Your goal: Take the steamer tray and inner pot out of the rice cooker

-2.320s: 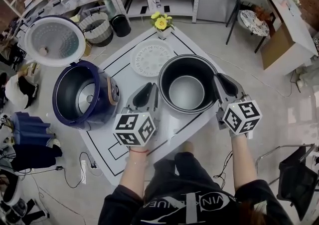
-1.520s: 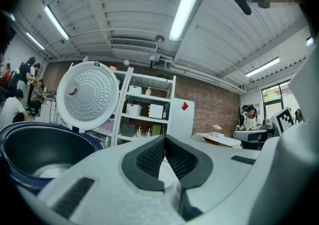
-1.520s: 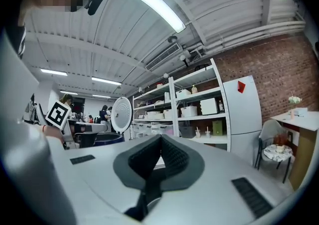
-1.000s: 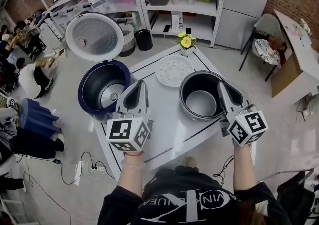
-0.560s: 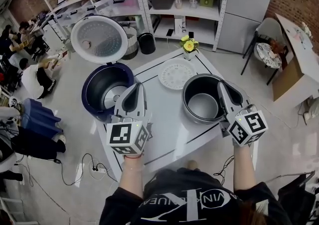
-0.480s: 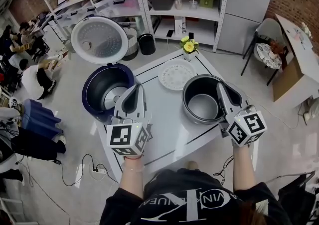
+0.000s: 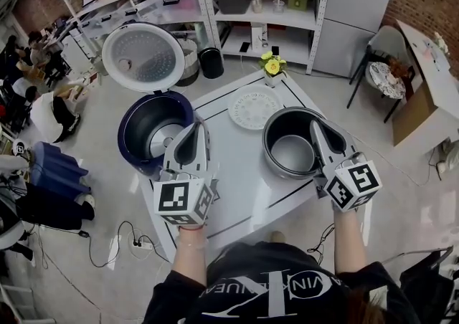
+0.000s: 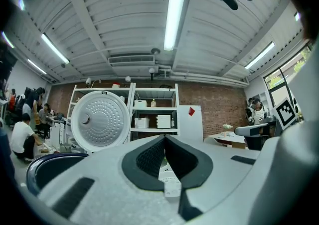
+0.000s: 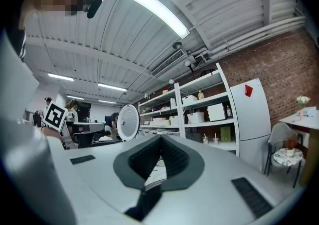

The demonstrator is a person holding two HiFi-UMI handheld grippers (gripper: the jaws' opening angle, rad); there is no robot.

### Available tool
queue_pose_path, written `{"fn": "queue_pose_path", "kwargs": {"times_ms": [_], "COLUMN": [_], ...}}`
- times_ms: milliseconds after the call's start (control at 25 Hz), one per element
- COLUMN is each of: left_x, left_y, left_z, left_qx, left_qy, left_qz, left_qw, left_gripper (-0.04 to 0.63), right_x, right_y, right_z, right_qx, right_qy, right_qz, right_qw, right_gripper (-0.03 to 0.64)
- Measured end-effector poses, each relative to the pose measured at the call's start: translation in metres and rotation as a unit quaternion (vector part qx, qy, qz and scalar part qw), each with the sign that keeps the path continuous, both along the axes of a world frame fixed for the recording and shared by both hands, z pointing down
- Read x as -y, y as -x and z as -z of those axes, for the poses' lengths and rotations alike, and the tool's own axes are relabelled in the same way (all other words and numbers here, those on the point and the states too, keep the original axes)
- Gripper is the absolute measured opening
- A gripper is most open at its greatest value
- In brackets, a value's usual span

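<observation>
head view, tools: left gripper [image 7: 196, 126] and right gripper [image 7: 316, 125] are held level above the table [image 7: 237, 172], each with its jaws pressed together and nothing in them
head view, inner pot: the inner pot [image 7: 287, 150] sits on the table just left of the right gripper's tip, its near rim partly under that tool
head view, steamer tray: the steamer tray [image 7: 252, 106] lies flat on the table ahead of both tools and between them, near a flower vase [image 7: 271, 67]
head view, rice cooker: the rice cooker [image 7: 149, 126] stands just left of the left gripper, lid [image 7: 141, 57] raised, its well looking empty
left gripper view: the pads meet with no gap and grip nothing; the lid is ahead to the left, the cooker's dark rim low on the left
right gripper view: jaws closed and empty; shelves [image 9: 199, 114] ahead, the lid small and far to the left
step: both parts look already out, so the removal seems finished
next move: probably only drawing the tools back clear of the pot's rim
view difference: only the head view shows where pot and tray rest; only the gripper views show the pads meeting
</observation>
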State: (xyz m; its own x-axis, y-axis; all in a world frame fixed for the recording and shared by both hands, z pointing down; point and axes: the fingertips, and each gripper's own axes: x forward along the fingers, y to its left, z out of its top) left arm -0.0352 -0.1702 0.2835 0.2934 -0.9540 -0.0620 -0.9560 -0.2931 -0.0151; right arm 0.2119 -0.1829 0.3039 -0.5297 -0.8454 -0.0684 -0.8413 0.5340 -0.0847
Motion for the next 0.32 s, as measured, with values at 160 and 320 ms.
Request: {"fn": "queue_pose_path", "kwargs": {"times_ms": [160, 320], "left_x": [0.0035, 0.0100], "left_y": [0.0007, 0.0008], "left_z": [-0.0007, -0.0012], "left_qx": [-0.002, -0.001], "left_qy": [0.002, 0.005], "left_qz": [-0.001, -0.003], "left_qw": [1.0000, 1.0000], "left_gripper": [0.011, 0.011], "right_x": [0.0031, 0.0095], "right_y": [0.0037, 0.0053], "right_z": [-0.0003, -0.0010], "right_qx": [0.000, -0.001], "right_qy": [0.002, 0.005], "right_qz": [0.003, 0.004], "right_qw": [1.000, 1.000], "right_gripper": [-0.002, -0.002]}}
